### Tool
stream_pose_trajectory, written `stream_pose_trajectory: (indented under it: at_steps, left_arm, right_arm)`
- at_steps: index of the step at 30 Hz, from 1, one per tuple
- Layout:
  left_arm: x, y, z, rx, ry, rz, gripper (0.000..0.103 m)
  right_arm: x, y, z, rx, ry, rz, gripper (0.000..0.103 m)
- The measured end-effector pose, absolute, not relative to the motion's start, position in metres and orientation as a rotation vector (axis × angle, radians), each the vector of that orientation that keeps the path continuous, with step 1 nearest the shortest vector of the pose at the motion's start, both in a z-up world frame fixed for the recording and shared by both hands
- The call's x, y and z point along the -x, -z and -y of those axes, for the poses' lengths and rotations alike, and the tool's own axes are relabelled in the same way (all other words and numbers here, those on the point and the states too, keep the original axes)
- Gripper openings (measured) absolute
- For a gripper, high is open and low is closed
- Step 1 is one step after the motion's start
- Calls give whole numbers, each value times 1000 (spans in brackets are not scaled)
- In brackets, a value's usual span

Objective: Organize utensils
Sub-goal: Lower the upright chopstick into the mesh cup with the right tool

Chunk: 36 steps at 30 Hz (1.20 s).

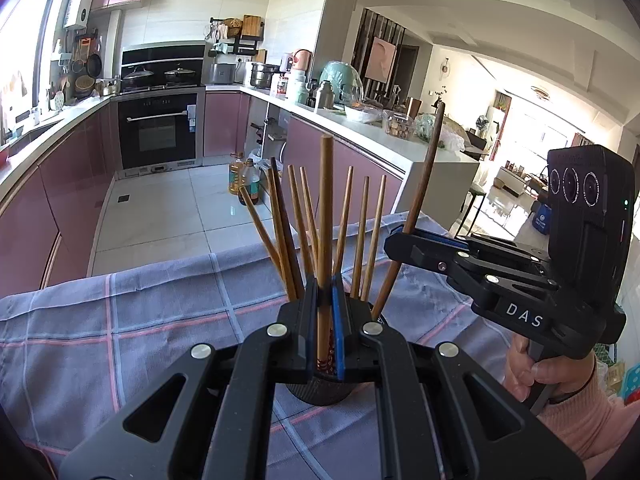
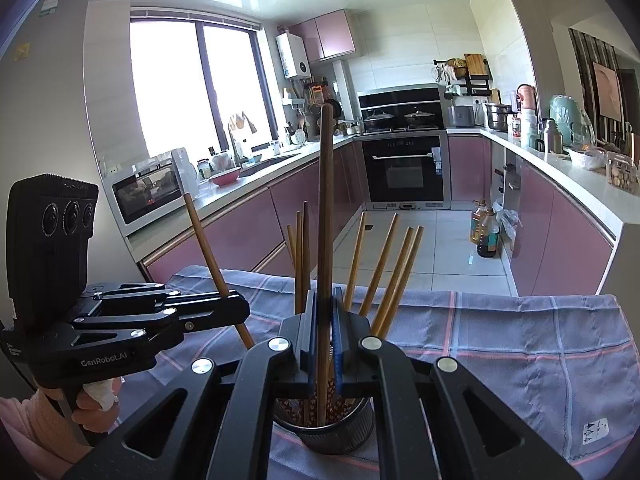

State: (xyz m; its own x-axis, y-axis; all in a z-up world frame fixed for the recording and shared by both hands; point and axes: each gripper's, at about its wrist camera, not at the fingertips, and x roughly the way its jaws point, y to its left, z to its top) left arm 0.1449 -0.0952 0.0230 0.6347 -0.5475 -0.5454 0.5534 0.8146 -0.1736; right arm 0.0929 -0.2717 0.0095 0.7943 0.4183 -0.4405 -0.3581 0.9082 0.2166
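Pink-fronted kitchen cabinets [image 2: 248, 236] and a built-in oven [image 1: 158, 132] are being seen beyond a table draped in a purple checked cloth [image 1: 120, 312], on which a dark ribbed holder [image 2: 340, 432] is standing. Directly above that holder, a light wooden chopstick [image 1: 325, 216] is being clamped upright between the closed blue-padded fingers of the left gripper [image 1: 325, 320], while a darker, longer chopstick [image 2: 325, 216] is being pinched by the right gripper [image 2: 325, 332], its lower end being kept inside the holder. Around both, more chopsticks [image 1: 360, 232] are being fanned outward from the holder.
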Motion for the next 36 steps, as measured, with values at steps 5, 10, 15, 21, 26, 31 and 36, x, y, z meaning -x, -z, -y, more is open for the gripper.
stream_pose_trajectory:
  at_steps: [5, 10, 15, 21, 26, 31, 36]
  left_arm:
    - [-146, -19, 96, -14, 629, -633, 7]
    - [-146, -16, 96, -19, 629, -632, 7]
    - [-148, -11, 97, -21, 625, -642, 7]
    - [-148, -10, 99, -21, 623, -645, 7]
    - [-149, -9, 99, -21, 620, -647, 7]
    - [-154, -9, 101, -22, 615, -652, 7]
    - [-161, -6, 105, -31, 604, -659, 8]
  right_arm:
    - [-94, -6, 272, -126, -420, -510, 6]
    - [-96, -4, 273, -129, -419, -517, 6]
    - [-97, 0, 274, -131, -418, -525, 6]
    - [-99, 3, 274, -130, -418, -535, 6]
    - [-101, 6, 275, -132, -418, -541, 6]
    - [-103, 7, 275, -133, -417, -543, 6]
    - [-106, 9, 275, -136, -419, -548, 6]
